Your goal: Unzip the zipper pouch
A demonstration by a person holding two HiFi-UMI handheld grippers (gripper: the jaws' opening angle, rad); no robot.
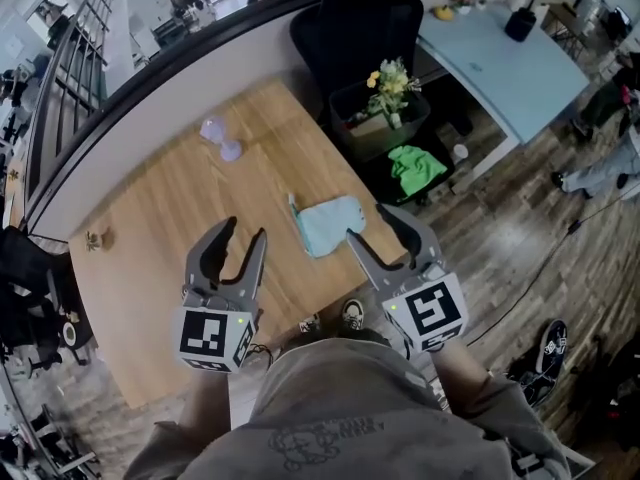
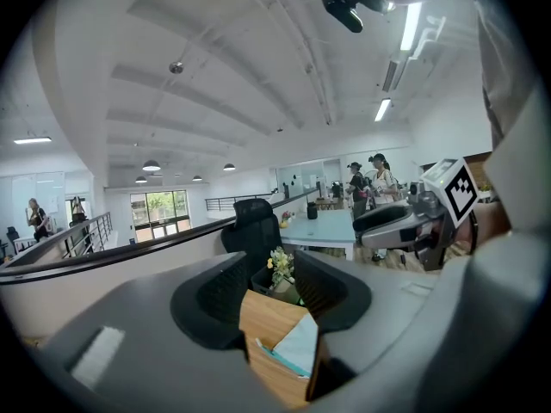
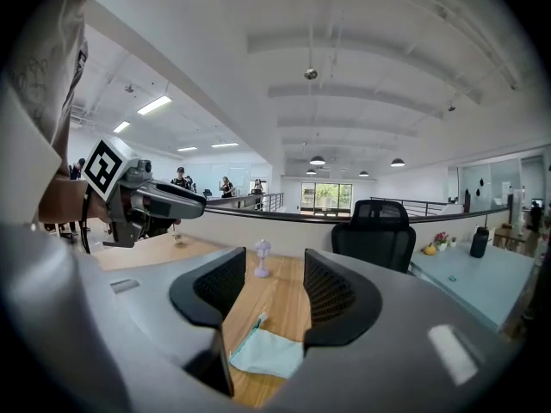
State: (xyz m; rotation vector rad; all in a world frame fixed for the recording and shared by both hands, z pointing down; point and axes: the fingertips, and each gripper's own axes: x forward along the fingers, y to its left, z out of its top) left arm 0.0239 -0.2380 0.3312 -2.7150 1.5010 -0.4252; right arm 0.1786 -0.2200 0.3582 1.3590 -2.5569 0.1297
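The light blue zipper pouch (image 1: 330,224) lies flat on the wooden surface (image 1: 150,248), near its right front edge. A darker teal zipper strip runs along its left side, ending at the far corner. The left claw (image 1: 245,230) is held just left of the pouch, its jaws spread apart with nothing clamped. Its own view shows only the corner of the surface and the pouch (image 2: 297,347) through the gap. The right claw (image 1: 367,221) is also apart and grips nothing. In the head view its inner fingertip overlaps the pouch's near right corner, though whether it touches cannot be told. The right gripper view shows the pouch (image 3: 269,354) lying on the wood below the spread jaws. The only clear print is the black-and-white square marker on each claw's cube: left cube (image 1: 212,336), right cube (image 1: 428,311). A faint design on the person's grey shirt (image 1: 320,438) is too blurred to read. Farther back on the surface stands a small lavender lamp-shaped ornament (image 1: 220,138). Beyond the surface are a black office chair (image 1: 360,18), a box of flowers (image 1: 390,93) and a green cloth (image 1: 415,168).
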